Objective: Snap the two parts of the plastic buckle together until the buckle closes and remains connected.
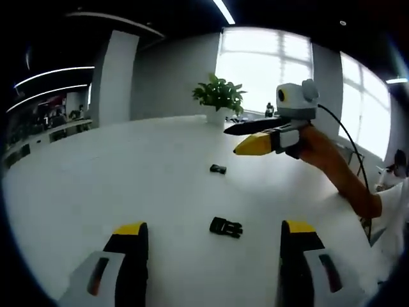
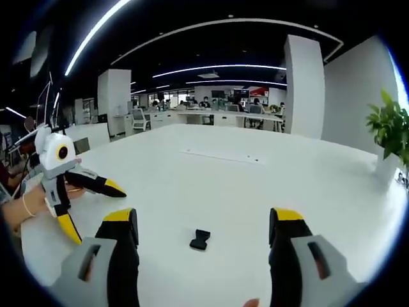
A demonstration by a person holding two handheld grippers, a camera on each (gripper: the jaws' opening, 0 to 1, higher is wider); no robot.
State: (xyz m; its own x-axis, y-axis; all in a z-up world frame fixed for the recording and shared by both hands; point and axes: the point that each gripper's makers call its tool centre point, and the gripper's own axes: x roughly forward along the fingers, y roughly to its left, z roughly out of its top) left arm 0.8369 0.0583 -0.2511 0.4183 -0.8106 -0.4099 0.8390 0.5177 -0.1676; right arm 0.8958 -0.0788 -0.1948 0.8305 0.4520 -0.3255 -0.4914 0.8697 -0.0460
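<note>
Left gripper view: your left gripper (image 1: 214, 246) is spread wide, empty; pronged buckle half (image 1: 225, 226) lies on the white table (image 1: 128, 173) between its jaws, socket half (image 1: 218, 169) well apart beyond; right gripper (image 1: 246, 137) hovers above, jaws parted.
Right gripper view: your right gripper (image 2: 204, 233) gapes, empty, one buckle half (image 2: 200, 239) between its jaws.
Progress: nothing picked up; grasping, aligning, snapping all remain.

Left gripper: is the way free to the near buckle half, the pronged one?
Probably yes. The left gripper is open, and the pronged buckle half lies on bare table just ahead between its jaws, nothing between.
</note>
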